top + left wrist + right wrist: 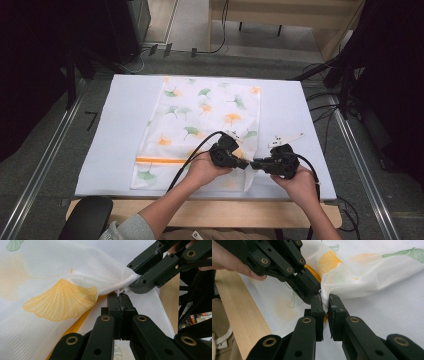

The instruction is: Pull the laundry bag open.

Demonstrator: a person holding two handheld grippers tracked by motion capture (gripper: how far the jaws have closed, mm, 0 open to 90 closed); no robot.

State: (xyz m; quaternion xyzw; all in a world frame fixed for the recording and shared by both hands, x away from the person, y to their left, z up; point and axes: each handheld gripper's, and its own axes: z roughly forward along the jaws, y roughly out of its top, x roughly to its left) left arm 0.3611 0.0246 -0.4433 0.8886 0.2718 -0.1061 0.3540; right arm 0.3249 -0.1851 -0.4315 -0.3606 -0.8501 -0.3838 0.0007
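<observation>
white table cover (pixel 125 125) | wooden table edge (pixel 225 212) | floor cables (pixel 320 107)

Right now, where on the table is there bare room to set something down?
The white table cover is bare left of the mesh bag, and a narrower strip lies right of it. It is crowded at the bag's near right corner, where the left gripper and right gripper pinch the fabric.

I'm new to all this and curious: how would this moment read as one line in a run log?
left gripper: shut on zipper pull | right gripper: shut on mesh bag edge | bag: flat on table, near right edge lifted
</observation>
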